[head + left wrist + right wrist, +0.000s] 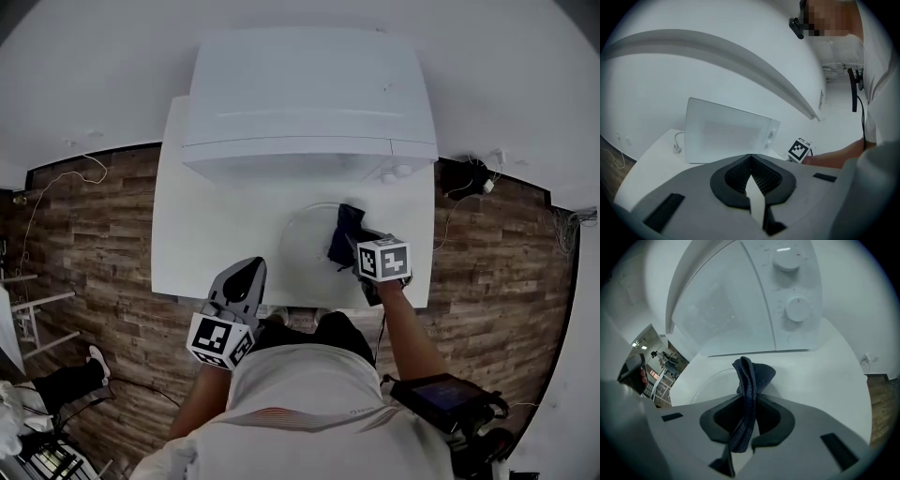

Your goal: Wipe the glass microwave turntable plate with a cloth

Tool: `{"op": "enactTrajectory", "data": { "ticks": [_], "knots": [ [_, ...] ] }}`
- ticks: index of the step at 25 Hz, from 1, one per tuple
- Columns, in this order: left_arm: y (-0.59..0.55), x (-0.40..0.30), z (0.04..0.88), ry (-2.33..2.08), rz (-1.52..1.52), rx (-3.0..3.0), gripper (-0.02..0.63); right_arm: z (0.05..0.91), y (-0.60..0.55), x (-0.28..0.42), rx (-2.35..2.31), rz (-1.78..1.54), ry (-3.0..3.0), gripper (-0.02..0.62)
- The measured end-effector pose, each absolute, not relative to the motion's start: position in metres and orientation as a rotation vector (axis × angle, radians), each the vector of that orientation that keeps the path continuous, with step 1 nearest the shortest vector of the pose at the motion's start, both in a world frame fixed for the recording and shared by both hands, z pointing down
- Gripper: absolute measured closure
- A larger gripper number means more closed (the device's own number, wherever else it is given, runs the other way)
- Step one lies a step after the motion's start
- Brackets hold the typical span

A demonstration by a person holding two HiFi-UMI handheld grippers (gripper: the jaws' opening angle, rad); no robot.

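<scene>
Floor: I see wood-look planks (103,234) on both sides of the table in the head view.
Table: a white top (187,234) set against a pale wall; it carries the microwave at the back and the plate in front.
Microwave: a white box (309,103) at the far side of the table, door shut. From my left gripper view it (726,133) stands ahead and a little left; from my right gripper view its front (731,301) fills the upper frame.
Glass turntable plate: a clear disc (305,234) lying flat on the table just in front of the microwave, toward the right half of the top. In my right gripper view its rim (712,383) curves out to the left of the jaws.
Left gripper: (248,267) held near the table's front edge, left of the plate and apart from it. Its jaw tips (751,157) meet with nothing between them.
Right gripper: (352,248) over the plate's right side, jaws (749,401) pinched on the cloth.
Cloth: dark blue (345,230), a bunched fold (751,376) standing out past the jaw tips above the glass. I cannot tell whether it touches the plate.
Dials: two round white knobs (797,309), one above the other on the microwave's right panel.
Plug: a white cord end (676,149) lying on the table left of the microwave.
</scene>
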State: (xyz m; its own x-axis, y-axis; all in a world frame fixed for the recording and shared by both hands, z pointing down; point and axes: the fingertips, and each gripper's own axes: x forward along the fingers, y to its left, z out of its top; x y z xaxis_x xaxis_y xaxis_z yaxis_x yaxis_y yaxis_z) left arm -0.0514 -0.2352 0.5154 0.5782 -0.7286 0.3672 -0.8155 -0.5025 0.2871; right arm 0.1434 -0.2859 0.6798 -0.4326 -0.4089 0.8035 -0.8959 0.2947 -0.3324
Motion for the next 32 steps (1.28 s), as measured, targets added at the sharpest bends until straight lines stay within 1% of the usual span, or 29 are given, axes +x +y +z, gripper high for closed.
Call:
{"op": "enactTrajectory", "data": {
  "ticks": [4, 7, 13, 16, 22, 26, 29, 32],
  "knots": [
    [-0.236, -0.039, 0.515, -1.216, 0.277, 2.401, 0.595, 0.678, -0.283, 0.179, 1.222, 1.065, -1.931, 0.534],
    [-0.236, -0.035, 0.514, -1.203, 0.279, 2.408, 0.595, 0.677, -0.280, 0.194, 1.240, 1.054, -1.911, 0.534],
    [-0.235, -0.034, 0.515, -1.203, 0.287, 2.409, 0.595, 0.681, -0.272, 0.201, 1.230, 0.970, -1.901, 0.534],
    [-0.234, -0.034, 0.514, -1.203, 0.285, 2.409, 0.595, 0.668, -0.273, 0.199, 1.268, 0.945, -1.964, 0.533],
    [-0.231, -0.040, 0.513, -1.202, 0.282, 2.410, 0.595, 0.576, -0.274, 0.174, 1.377, 0.890, -2.266, 0.534],
    [-0.229, -0.045, 0.511, -1.204, 0.269, 2.415, 0.595, 0.513, -0.266, 0.141, 1.378, 0.802, -2.499, 0.534],
    [-0.227, -0.049, 0.511, -1.209, 0.268, 2.418, 0.595, 0.489, -0.254, 0.111, 1.313, 0.788, -2.600, 0.534],
    [-0.224, -0.059, 0.511, -1.226, 0.271, 2.407, 0.595, 0.492, -0.240, 0.077, 1.196, 0.864, -2.627, 0.534]
  ]
}}
